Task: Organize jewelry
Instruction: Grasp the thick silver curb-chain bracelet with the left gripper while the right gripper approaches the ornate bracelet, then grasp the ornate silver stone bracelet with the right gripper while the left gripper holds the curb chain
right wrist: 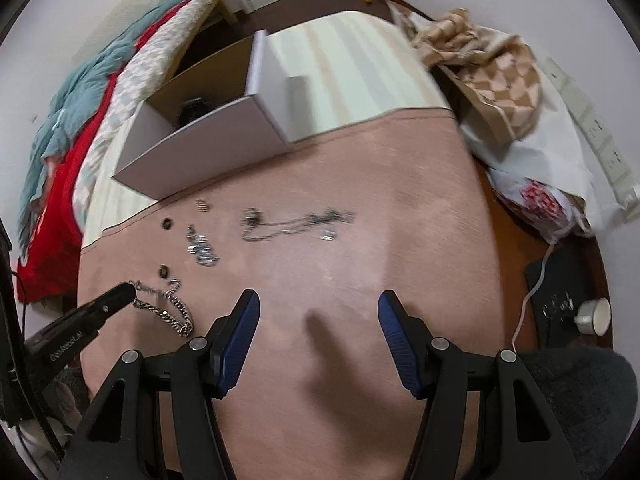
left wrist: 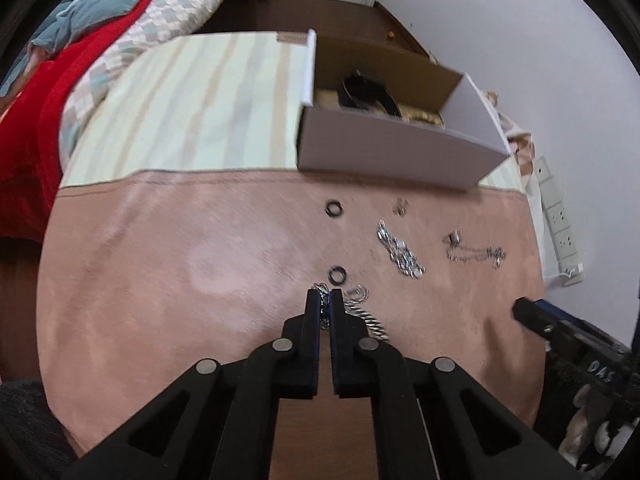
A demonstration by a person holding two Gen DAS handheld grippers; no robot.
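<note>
My left gripper (left wrist: 325, 294) is shut on a silver chain bracelet (left wrist: 370, 320) on the pink cloth; in the right wrist view its tip (right wrist: 120, 294) grips the chain (right wrist: 168, 308). My right gripper (right wrist: 318, 300) is open and empty above bare pink cloth. Two black rings (left wrist: 334, 208) (left wrist: 338, 275), a silver clump (left wrist: 400, 254) and a thin chain (left wrist: 472, 250) lie on the cloth. An open white cardboard box (left wrist: 384, 152) holding dark and gold items stands behind them.
The table has a pink cloth (right wrist: 360, 200) in front and a striped cloth (left wrist: 192, 100) behind. A bed with red and teal bedding (left wrist: 60, 60) is at the left. A checkered bag (right wrist: 492, 72), power strip (left wrist: 556, 216) and plastic bags are at the right.
</note>
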